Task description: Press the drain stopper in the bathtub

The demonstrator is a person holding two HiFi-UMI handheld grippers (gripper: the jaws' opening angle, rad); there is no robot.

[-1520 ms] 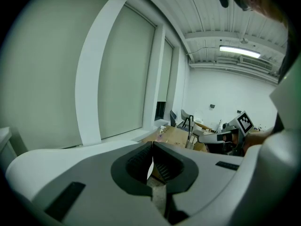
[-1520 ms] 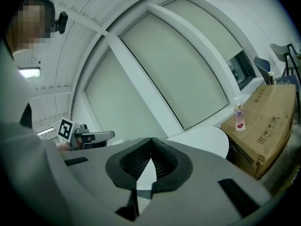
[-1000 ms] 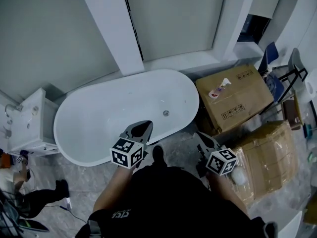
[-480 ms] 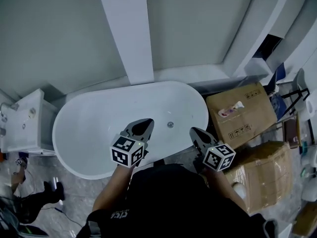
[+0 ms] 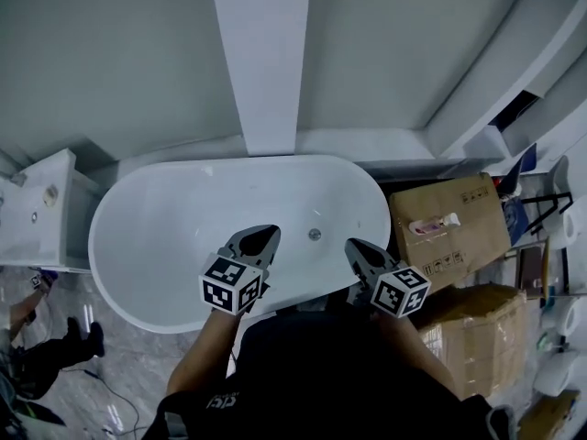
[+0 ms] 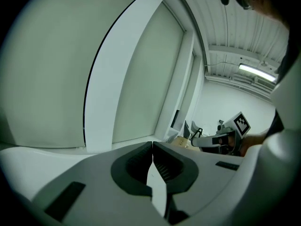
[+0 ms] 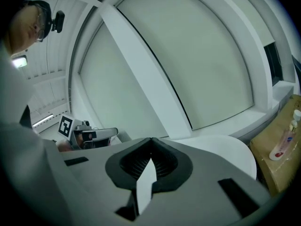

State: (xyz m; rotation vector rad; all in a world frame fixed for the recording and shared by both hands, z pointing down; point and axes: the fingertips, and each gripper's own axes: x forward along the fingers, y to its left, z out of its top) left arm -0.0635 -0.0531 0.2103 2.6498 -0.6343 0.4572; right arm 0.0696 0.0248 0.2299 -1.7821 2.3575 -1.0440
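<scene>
Below the head camera, a white oval bathtub (image 5: 165, 236) stretches from left to right across the floor, with a broad white pillar (image 5: 266, 62) rising behind its far rim. On the tub's floor, right of its middle, sits the small round metal drain stopper (image 5: 315, 235), with nothing touching it. The left gripper (image 5: 266, 235) is held over the near part of the tub, its tip pointing to the far side and lying just left of the stopper; its own view shows the two jaws clenched together at the tips with nothing between them. The right gripper (image 5: 352, 244) is held just right of the stopper, over the tub's near right rim, so the stopper lies between the two tips; its own view likewise shows the jaws closed tip to tip and empty. Each gripper carries a cube with square markers at its near end, close to the person's dark-clothed body. Beside the right end of the tub stands a cardboard box (image 5: 459, 246) with a white and pink bottle (image 5: 436, 225) lying on top, and a second cardboard box (image 5: 481, 337) sits nearer. At the far left stands a white washbasin unit (image 5: 37, 214), apart from the tub's left end.
</scene>
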